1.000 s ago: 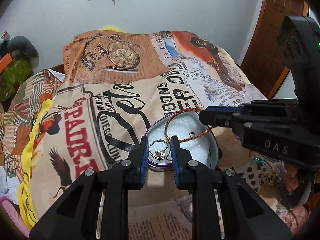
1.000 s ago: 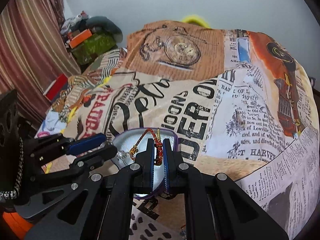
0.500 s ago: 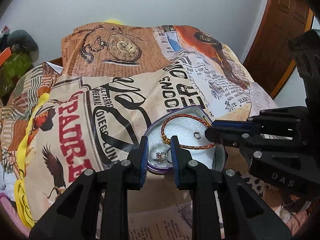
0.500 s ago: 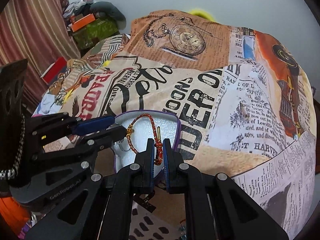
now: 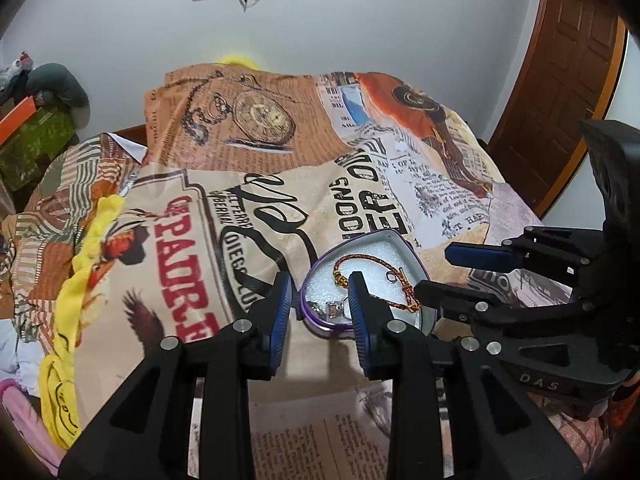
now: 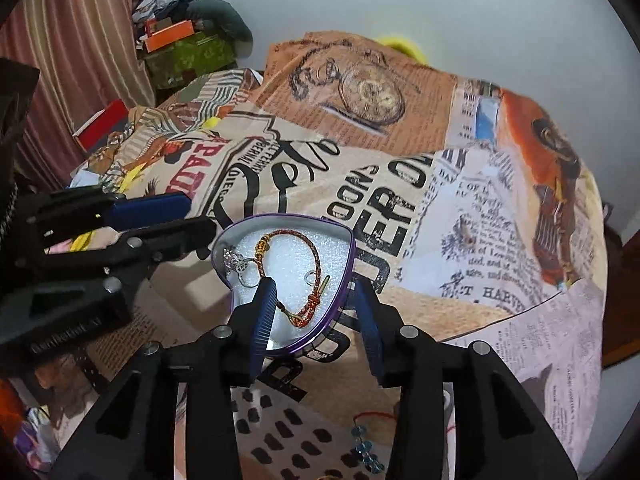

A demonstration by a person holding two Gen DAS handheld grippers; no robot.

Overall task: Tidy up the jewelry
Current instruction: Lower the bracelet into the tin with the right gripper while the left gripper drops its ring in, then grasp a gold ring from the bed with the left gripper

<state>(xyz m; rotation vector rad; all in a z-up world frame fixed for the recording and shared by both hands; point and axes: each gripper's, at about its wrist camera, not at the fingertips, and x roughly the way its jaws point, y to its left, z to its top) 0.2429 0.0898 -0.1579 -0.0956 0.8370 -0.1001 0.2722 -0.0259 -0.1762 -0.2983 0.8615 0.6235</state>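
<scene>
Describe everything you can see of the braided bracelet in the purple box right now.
The braided bracelet is a thin cord loop woven in red and gold, with small gold beads on one side and a knotted clasp end with a short gold bar. It lies flat and slack on the white foam inside the purple heart-shaped box, beside a silver ring. The right gripper is opening above its knotted end; its pads do not press the bracelet.

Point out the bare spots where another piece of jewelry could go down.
Inside the heart-shaped box, the white foam within the braided bracelet loop is bare. Its left corner is crowded by the silver ring. Beyond the box, the printed bedspread lies open. Both grippers' jaws are opening, holding nothing.
</scene>
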